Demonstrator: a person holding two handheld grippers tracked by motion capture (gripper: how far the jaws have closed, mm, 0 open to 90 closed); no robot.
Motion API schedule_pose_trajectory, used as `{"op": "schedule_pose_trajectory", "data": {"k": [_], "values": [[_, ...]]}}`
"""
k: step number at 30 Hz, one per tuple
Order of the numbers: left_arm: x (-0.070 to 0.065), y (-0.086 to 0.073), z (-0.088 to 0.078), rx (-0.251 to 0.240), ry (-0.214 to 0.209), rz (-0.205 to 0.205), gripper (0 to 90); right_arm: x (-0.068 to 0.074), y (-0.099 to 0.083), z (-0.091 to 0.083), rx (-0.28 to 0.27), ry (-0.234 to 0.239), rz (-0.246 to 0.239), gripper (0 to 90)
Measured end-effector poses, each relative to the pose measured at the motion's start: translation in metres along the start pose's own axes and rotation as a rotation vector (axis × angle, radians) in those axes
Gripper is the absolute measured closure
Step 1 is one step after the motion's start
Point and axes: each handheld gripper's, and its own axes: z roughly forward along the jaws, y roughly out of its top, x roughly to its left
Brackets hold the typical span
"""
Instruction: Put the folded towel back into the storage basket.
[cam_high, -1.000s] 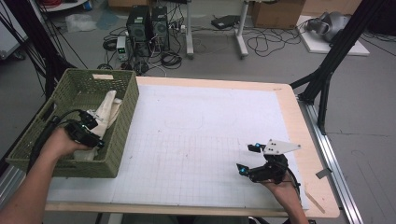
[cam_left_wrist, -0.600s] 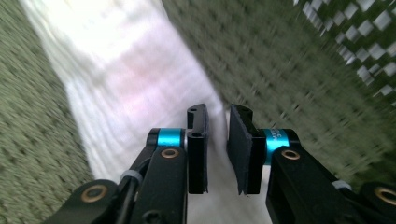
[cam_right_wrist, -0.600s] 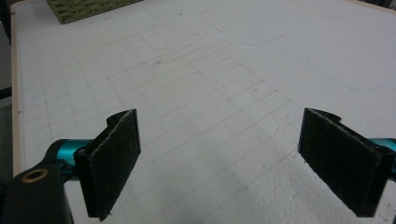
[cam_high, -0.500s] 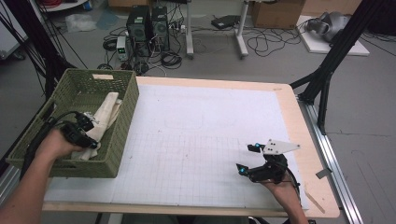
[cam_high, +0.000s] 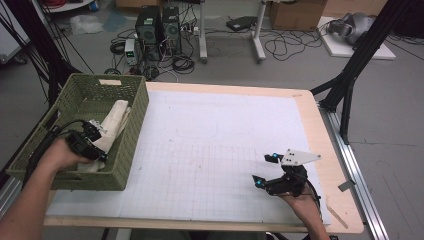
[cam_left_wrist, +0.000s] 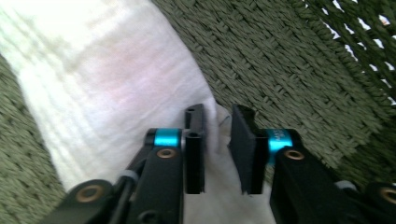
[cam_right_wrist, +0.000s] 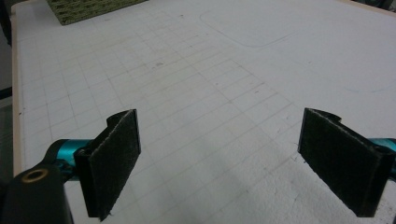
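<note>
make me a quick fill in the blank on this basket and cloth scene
1. The white cloth lies inside the green ____.
2. The left hand-held gripper has a fold of ____ between its jaws.
3. The right hand-held gripper hovers over the white mat with its jaws wide ____.

Missing words: basket; cloth; open

White gridded table mat (cam_high: 220, 145), computer towers (cam_high: 159, 25), floor cables (cam_high: 290, 47)
</note>
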Motion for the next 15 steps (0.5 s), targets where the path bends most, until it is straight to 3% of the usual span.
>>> {"op": "schedule_pose_trajectory", "data": {"k": [4, 6, 8, 15], "values": [[-0.001, 0.0, 0.003, 0.036, 0.036, 0.01, 73.1, 0.0, 0.0, -0.001, -0.005, -0.002, -0.007, 12.4], [-0.002, 0.0, 0.003, 0.035, 0.039, 0.017, 85.2, 0.0, 0.0, -0.001, -0.006, -0.001, -0.007, 12.4], [-0.002, 0.001, 0.001, 0.024, 0.033, 0.02, 87.5, 0.0, 0.001, -0.001, -0.006, 0.0, -0.007, 12.4], [0.002, 0.003, -0.01, -0.086, -0.027, -0.029, 87.4, 0.0, 0.001, 0.0, 0.0, 0.0, -0.008, 12.4]]}}
